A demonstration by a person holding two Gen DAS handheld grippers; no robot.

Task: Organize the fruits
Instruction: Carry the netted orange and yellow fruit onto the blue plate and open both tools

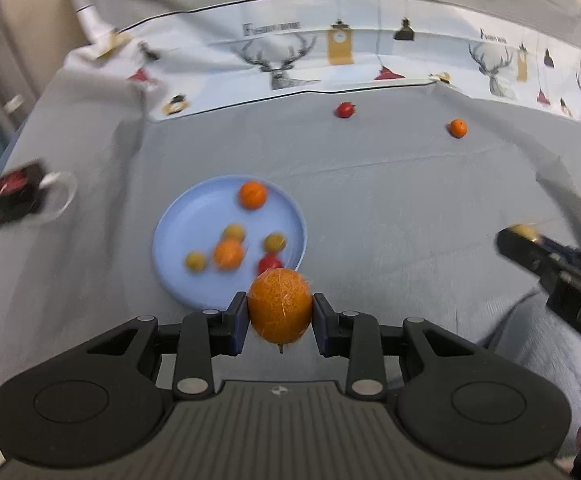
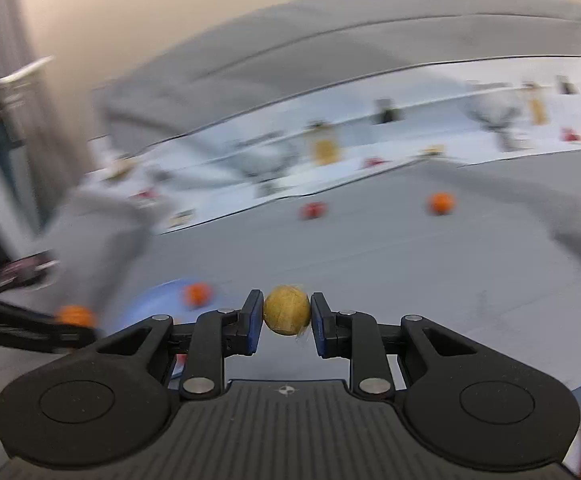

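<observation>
The left gripper (image 1: 280,317) is clamped on an orange (image 1: 280,305), its two blue pads pressed against the fruit's sides, and it holds the fruit just above the near rim of a light blue plate (image 1: 178,216). On that plate lie several fruits: a red one (image 1: 268,263) right behind the held orange, a second orange (image 1: 228,253) near the middle with three small yellow-green fruits (image 1: 195,261) around it, and a third orange (image 1: 252,194) at the far edge. The plate sits on a grey cloth (image 1: 390,208) that covers the whole surface. Off to the right, the right gripper (image 2: 286,317) is closed on a small yellow fruit (image 2: 286,310), gripped between its blue pads and held above the cloth, well apart from the plate; in the left wrist view it shows as a dark arm with the yellow fruit at its tip. At the left edge lies a dark packet (image 1: 4,200) with red marks, blurred. Farther back, a small red fruit (image 1: 345,109) and a small orange fruit (image 1: 458,128) rest on the cloth, apart from each other. Behind them runs a white printed cloth (image 1: 290,52) with deer heads and lamps.
</observation>
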